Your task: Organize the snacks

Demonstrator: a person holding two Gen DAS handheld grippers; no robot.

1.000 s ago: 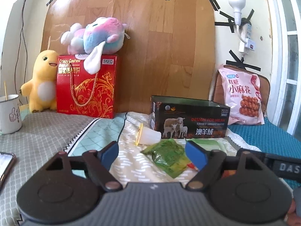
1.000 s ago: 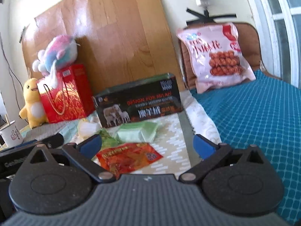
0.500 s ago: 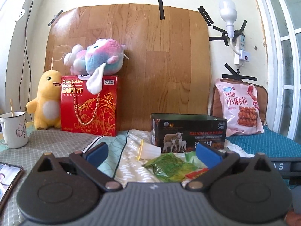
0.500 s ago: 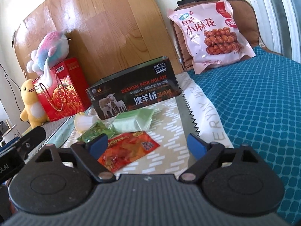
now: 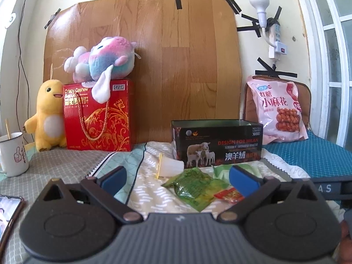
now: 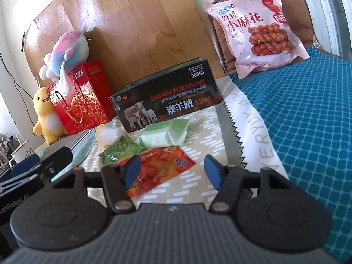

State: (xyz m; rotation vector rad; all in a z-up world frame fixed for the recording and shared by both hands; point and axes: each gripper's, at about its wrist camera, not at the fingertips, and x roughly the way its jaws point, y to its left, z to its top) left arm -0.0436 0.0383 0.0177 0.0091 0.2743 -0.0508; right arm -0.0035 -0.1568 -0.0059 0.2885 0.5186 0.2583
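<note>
A black open-top box (image 5: 216, 144) (image 6: 164, 101) with a sheep picture stands on the patterned cloth. In front of it lie a green snack packet (image 5: 194, 187) (image 6: 120, 151), a pale green packet (image 5: 222, 169) (image 6: 165, 134), a red snack packet (image 5: 228, 195) (image 6: 160, 169) and a white jelly cup (image 5: 169, 166) (image 6: 107, 135). My left gripper (image 5: 178, 179) is open and empty, just short of the green packet. My right gripper (image 6: 172, 171) is open and empty, its jaws astride the red packet's near end.
A red gift box (image 5: 98, 115) with a plush toy (image 5: 103, 58) on top and a yellow plush duck (image 5: 47, 114) stand at the back left. A pink snack bag (image 5: 278, 110) (image 6: 257, 28) leans at the back right. A white mug (image 5: 12, 154) and a phone (image 5: 7, 209) lie left.
The right gripper has moved forward and down over the red packet, and its jaws have narrowed somewhat. The left gripper has tilted up and drawn slightly back.
</note>
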